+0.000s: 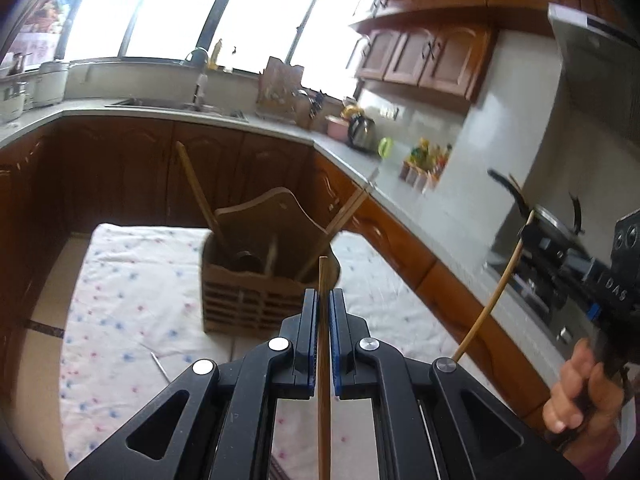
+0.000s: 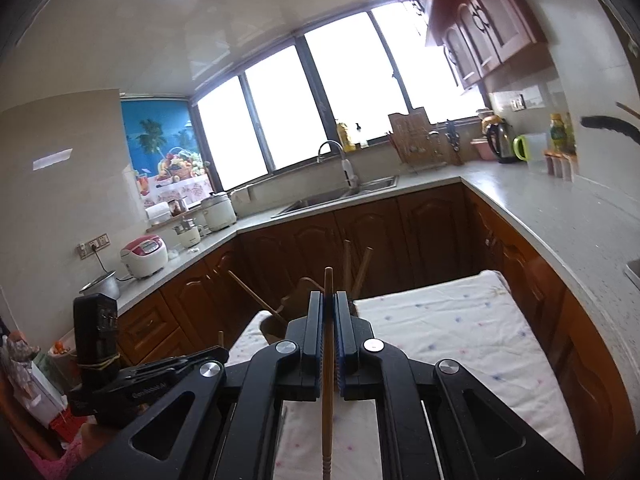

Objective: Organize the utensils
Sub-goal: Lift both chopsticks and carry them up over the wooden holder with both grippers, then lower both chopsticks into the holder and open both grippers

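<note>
My left gripper (image 1: 324, 294) is shut on a brown wooden chopstick (image 1: 324, 360) that runs upright between its blue pads, just in front of a wooden utensil holder (image 1: 256, 300) on the cloth-covered table (image 1: 120, 300). The holder has a wooden spoon (image 1: 196, 192) and chopsticks (image 1: 344, 220) leaning in it. My right gripper (image 2: 329, 298) is shut on another wooden chopstick (image 2: 327, 380); the holder (image 2: 280, 320) is mostly hidden behind it. That right gripper shows in the left wrist view (image 1: 532, 236), held high at the right with its pale chopstick (image 1: 496, 296).
A thin metal utensil (image 1: 160, 366) lies on the cloth left of my left gripper. Wooden cabinets (image 1: 120, 168) and a grey L-shaped counter (image 2: 540, 208) with sink (image 2: 340, 196), kettle (image 2: 500, 140) and rice cookers (image 2: 144, 256) surround the table. A stove with a pan (image 1: 552, 216) is at the right.
</note>
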Tool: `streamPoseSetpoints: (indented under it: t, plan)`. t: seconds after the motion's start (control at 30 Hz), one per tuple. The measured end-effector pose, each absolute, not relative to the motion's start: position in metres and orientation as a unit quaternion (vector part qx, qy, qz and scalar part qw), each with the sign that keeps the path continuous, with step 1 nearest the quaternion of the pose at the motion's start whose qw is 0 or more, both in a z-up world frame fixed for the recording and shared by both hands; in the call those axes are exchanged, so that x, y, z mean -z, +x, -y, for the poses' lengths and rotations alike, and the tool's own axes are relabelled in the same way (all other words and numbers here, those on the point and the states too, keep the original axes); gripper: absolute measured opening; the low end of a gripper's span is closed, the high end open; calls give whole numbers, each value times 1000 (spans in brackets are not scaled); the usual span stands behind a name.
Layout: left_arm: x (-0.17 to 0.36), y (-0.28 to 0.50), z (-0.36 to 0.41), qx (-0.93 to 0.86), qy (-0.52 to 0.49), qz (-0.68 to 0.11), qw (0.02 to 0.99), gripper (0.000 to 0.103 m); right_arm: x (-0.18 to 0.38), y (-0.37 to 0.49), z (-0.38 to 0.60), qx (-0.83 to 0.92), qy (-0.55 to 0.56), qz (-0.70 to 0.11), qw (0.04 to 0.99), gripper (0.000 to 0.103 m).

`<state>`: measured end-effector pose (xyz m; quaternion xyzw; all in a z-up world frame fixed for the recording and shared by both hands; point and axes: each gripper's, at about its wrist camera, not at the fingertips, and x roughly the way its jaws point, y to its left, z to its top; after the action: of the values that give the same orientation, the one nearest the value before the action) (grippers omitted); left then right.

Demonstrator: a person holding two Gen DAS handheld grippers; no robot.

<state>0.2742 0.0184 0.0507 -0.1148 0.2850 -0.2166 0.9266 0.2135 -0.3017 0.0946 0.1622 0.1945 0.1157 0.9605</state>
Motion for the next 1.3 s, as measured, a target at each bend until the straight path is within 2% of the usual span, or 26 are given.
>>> streamPoseSetpoints:
  t: [0.37,0.77,1.07,1.3]
  plan:
    - [-76,255,-52,192,-135,-206,950,3,-108,235,282,-118,166,-158,966,5]
    - [-100,285,-52,137,-133,-100,977,3,-123,274,286,-99,182,-110,972,5]
    - [-82,313,-23,55,-123,-25,991,3,-124,310,289,-80,183,-86,976,5]
    - [-26,310,22,17,-103,6,995,3,-101,333,281,-67,170,-83,980,5]
